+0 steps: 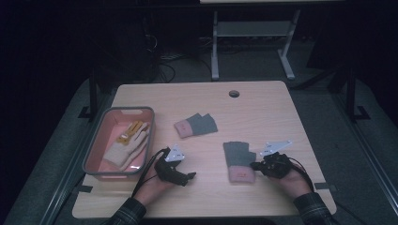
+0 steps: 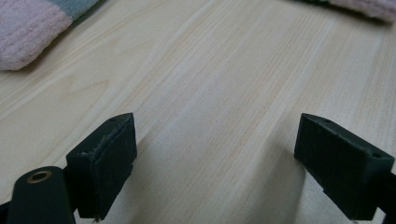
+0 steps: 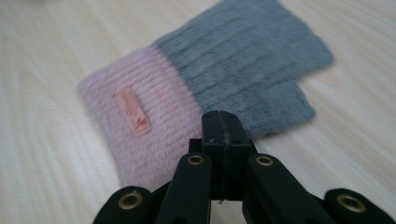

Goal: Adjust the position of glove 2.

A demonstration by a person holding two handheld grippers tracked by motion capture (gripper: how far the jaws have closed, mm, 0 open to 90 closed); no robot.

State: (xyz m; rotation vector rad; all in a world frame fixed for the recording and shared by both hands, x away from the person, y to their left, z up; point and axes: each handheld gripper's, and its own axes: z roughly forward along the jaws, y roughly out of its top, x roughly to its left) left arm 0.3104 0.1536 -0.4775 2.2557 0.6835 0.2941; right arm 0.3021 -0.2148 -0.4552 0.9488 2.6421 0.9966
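Observation:
Two grey fingerless gloves with pink cuffs lie flat on the wooden table (image 1: pixel 263 103). The far glove (image 1: pixel 197 125) is near the middle, and its cuff shows in the left gripper view (image 2: pixel 28 28). The near glove (image 1: pixel 238 159) lies in front of my right gripper (image 1: pixel 253 165), whose jaws are shut with nothing between them. In the right gripper view the shut tips (image 3: pixel 223 126) sit at that glove's (image 3: pixel 210 79) near edge, beside its pink cuff. My left gripper (image 1: pixel 190 176) rests low over bare wood with its jaws open (image 2: pixel 217 140) and nothing between them.
A grey-rimmed pink basket (image 1: pixel 96 140) stands at the table's left, holding a white and yellow glove (image 1: pixel 129 143). A round cable hole (image 1: pixel 234 93) sits near the far edge. A desk frame (image 1: pixel 253 42) stands on the floor beyond the table.

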